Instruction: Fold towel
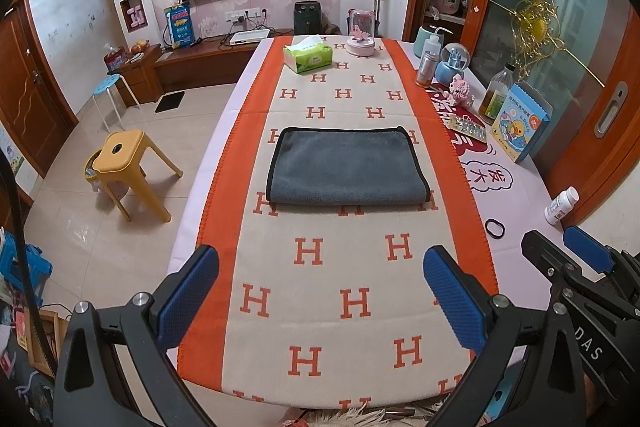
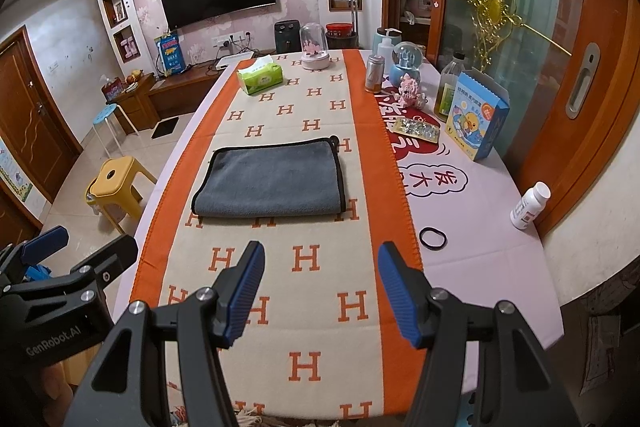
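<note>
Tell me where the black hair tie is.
The black hair tie lies flat on the pink tablecloth, right of the orange runner edge, near the white pill bottle.

Grey towel with black edging, folded flat into a rectangle, mid-table on the H-patterned runner.

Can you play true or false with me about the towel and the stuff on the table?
1. The grey towel lies flat on the blanket with H letters. True.
2. The left gripper is pinching the towel. False: it is open, short of the towel, holding nothing.
3. The right gripper is open. True.
4. The green tissue box sits on top of the towel. False: it stands apart, at the table's far end.
5. A black ring lies on the table right of the blanket. True.
</note>
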`<state>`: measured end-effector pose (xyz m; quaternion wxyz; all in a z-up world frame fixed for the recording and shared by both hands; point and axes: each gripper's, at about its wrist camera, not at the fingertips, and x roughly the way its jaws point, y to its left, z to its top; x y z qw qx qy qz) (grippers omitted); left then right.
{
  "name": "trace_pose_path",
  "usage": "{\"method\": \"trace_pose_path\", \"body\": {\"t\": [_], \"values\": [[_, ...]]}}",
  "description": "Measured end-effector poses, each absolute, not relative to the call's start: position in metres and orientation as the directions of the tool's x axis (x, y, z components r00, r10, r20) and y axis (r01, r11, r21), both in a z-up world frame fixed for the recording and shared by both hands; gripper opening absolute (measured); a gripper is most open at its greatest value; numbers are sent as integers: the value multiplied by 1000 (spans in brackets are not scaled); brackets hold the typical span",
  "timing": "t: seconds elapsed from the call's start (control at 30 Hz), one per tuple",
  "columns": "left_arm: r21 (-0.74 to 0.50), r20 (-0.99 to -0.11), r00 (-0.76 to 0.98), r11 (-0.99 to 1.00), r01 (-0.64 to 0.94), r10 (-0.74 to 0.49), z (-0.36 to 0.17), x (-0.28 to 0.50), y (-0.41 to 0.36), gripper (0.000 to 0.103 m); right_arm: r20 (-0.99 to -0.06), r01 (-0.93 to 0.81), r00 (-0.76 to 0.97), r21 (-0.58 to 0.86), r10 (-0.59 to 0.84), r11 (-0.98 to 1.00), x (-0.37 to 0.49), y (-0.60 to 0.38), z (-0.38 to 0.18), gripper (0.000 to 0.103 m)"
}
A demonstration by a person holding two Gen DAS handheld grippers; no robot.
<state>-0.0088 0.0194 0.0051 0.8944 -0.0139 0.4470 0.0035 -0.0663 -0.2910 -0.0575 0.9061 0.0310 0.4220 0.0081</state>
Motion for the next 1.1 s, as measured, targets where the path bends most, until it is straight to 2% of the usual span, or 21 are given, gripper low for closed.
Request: {"method": "trace_pose_path", "body": {"t": [1.1], "values": [[-19, -804, 595, 1000, -20, -4, 2, -12, 21, 102, -766, 12, 641, 63, 40, 998, -65, -290, -56, 59]]}}
